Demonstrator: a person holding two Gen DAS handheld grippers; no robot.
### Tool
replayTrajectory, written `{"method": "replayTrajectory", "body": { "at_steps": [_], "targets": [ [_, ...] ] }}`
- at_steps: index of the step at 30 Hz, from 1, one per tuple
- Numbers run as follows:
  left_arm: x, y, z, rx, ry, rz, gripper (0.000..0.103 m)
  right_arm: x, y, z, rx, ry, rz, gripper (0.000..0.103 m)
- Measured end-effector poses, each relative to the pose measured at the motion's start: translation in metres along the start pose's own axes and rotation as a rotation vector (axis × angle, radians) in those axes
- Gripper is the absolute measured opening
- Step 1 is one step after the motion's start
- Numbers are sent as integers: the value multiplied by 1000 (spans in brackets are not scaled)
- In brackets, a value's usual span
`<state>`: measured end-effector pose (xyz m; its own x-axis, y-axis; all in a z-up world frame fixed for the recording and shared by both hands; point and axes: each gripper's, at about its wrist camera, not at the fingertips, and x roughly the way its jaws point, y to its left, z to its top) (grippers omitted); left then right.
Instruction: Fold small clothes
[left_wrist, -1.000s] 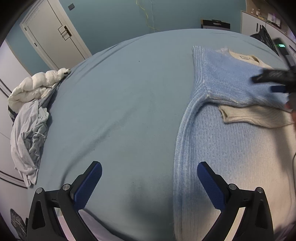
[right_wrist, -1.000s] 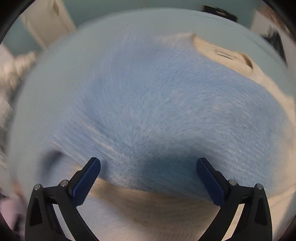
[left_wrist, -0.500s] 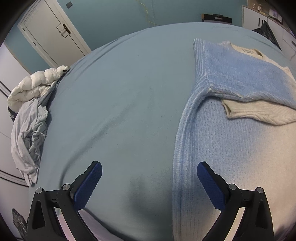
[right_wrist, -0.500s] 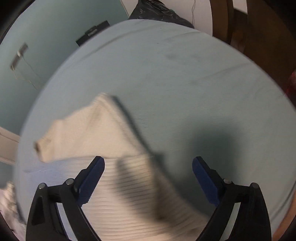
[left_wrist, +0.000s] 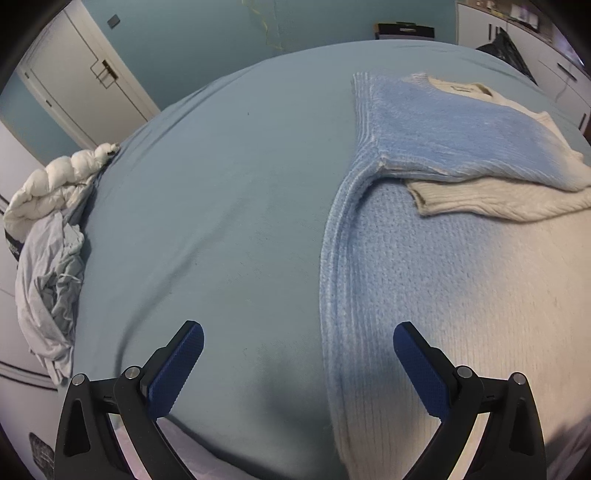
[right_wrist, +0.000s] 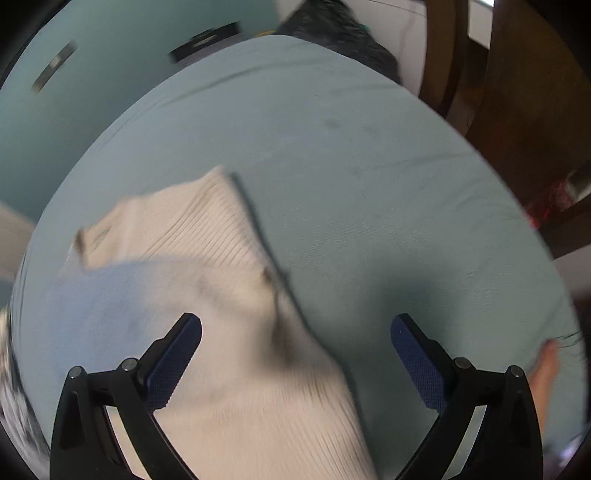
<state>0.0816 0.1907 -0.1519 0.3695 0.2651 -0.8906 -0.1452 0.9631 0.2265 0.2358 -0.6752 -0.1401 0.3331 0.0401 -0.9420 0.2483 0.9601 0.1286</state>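
Sweater (left_wrist: 436, 280): blue-and-cream knit, lying flat on the bed (left_wrist: 221, 192) toward its right side in the left wrist view; the ribbed blue side edge runs down the middle of that view.
Folded part: one blue sleeve (left_wrist: 461, 136) is laid across the chest, with a cream cuff (left_wrist: 495, 199) lying just below it on the body of the garment.
Collar: cream neckline with a small label (left_wrist: 461, 88), at the far end of the sweater, toward the far edge of the bed.
Left gripper (left_wrist: 297, 363): jaws released and spread wide, nothing between them; it hangs above the sweater's blue side edge and the bare sheet beside it, touching neither as far as can be seen.
Right gripper (right_wrist: 295, 354): jaws have just been opening and stand wide, holding nothing; it hangs above the cream side of the sweater (right_wrist: 229, 332) where that meets bare sheet. This view is blurred.
Bed: covered in a pale blue-green sheet (right_wrist: 369, 184), lightly creased.
Left edge of bed: crumpled grey cloth (left_wrist: 48, 280) and a white puffy jacket (left_wrist: 48, 184) hang together there, well apart from the sweater.
Room: white door (left_wrist: 81, 85) and teal wall (left_wrist: 207, 40) beyond the far edge.
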Motion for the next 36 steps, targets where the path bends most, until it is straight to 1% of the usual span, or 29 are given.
{"method": "replayTrajectory", "body": {
  "at_steps": [1, 2, 3, 4, 5, 6, 7, 8, 9, 10, 11, 12, 13, 14, 15, 18, 19, 21, 23, 24, 27, 29, 30, 32, 34, 36],
  "targets": [
    [-3, 0, -1, 4, -7, 1, 103, -18, 0, -4, -26, -7, -10, 100],
    [-8, 1, -3, 7, -13, 8, 103, -46, 0, -17, -50, -25, -21, 100],
    [-10, -1, -5, 10, -15, 10, 103, -69, 5, -25, -58, -53, -12, 100],
    [-14, -2, -6, 19, -14, 10, 103, -91, 1, -34, -61, -77, 11, 100],
    [-16, -2, -7, 30, -12, 14, 103, -108, 5, -30, -59, -108, 44, 100],
    [-19, -3, -7, 38, -12, 23, 103, -140, 4, -38, -44, -160, 89, 101],
    [-24, -5, -9, 50, -18, 39, 103, -146, 13, -16, -24, -186, 116, 101],
    [-27, -6, -9, 58, -23, 47, 103, -165, 3, -21, 7, -207, 163, 101],
    [-34, -8, -10, 68, -30, 57, 103, -180, -1, -30, 37, -199, 235, 101],
    [-40, -9, -10, 72, -32, 58, 103, -186, 2, -38, 49, -162, 309, 101],
    [-46, -10, -9, 71, -29, 47, 103, -194, 1, -45, 51, -122, 379, 101],
    [-53, -10, -8, 62, -19, 20, 103, -201, -2, -57, 48, -85, 442, 101],
    [-62, -8, -7, 48, -7, -13, 103, -204, -6, -69, 41, -66, 475, 101],
    [-67, -7, -6, 39, 0, -33, 103, -205, -1, -82, 22, -53, 490, 101],
    [-76, -7, -4, 30, 7, -56, 103, -208, 0, -91, -10, -41, 492, 101],
    [-104, -7, 1, 28, 0, -75, 103, -197, -3, -114, -57, 1, 473, 101],
    [-110, -8, 1, 29, -2, -78, 103, -191, -5, -112, -56, 7, 464, 101],
    [-124, -7, 3, 16, -7, -109, 103, -169, -8, -117, -52, 34, 413, 101],
    [-133, -5, 2, -18, -21, -153, 103, -147, -16, -116, -23, 80, 369, 101],
    [-134, -3, 0, -43, -31, -176, 103, -146, -19, -116, -8, 98, 368, 101],
    [-123, -3, -8, -98, -28, -212, 103, -131, -27, -119, 12, 155, 321, 101],
    [-110, -8, -12, -73, 13, -207, 103, -127, -30, -121, 7, 180, 291, 101],
    [-100, -11, -14, -48, 39, -183, 103, -117, -30, -121, 4, 198, 278, 101],
    [-92, -13, -17, -41, 55, -168, 103, -127, -31, -126, -9, 220, 262, 101],
    [-79, -14, -20, -42, 96, -195, 103, -124, -29, -128, -38, 251, 239, 101],
    [-65, -15, -24, -53, 138, -219, 103, -110, -26, -133, -64, 288, 218, 101]
  ]
}}
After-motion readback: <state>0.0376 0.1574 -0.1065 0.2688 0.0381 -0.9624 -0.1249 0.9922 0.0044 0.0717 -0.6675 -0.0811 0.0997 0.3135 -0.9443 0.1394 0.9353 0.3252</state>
